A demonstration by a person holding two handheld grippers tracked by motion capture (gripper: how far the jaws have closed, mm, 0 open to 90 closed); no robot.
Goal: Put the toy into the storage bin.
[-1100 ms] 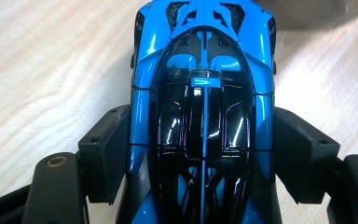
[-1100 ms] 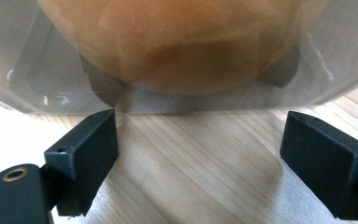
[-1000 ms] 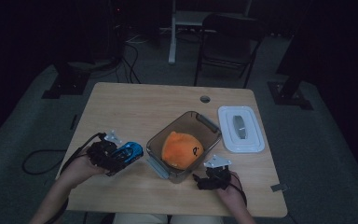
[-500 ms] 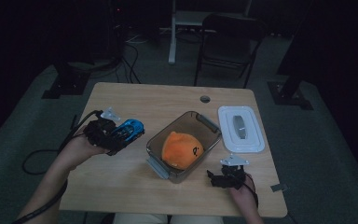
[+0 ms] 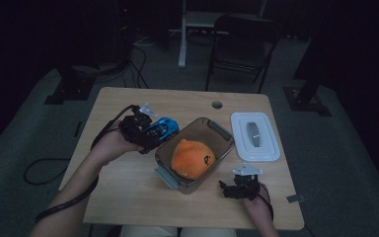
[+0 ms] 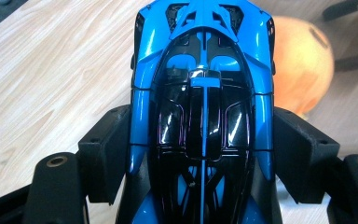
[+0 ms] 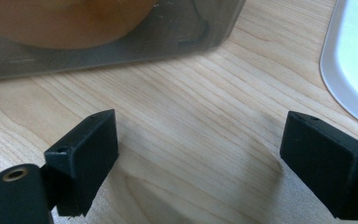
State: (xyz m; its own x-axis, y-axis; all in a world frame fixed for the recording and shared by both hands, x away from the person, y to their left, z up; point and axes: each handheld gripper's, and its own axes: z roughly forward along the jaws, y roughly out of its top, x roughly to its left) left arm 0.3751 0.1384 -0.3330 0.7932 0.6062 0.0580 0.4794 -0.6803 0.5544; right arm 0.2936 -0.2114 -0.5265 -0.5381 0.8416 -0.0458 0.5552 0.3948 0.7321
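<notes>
A blue and black toy car is clamped between the jaws of my left gripper, held just left of a clear plastic tub at the table's middle. An orange plush toy lies inside the tub. My right gripper rests low on the wooden table near the front right, jaws wide apart with nothing between them, just in front of the tub's wall.
A white lid lies flat on the table right of the tub. A small round hole sits near the table's far edge. A folding chair stands beyond the table. Cables trail off the left side.
My left gripper has carried the toy car away from the front left, up and rightward to the tub's left rim. The right gripper has drifted slightly right near the front edge.
</notes>
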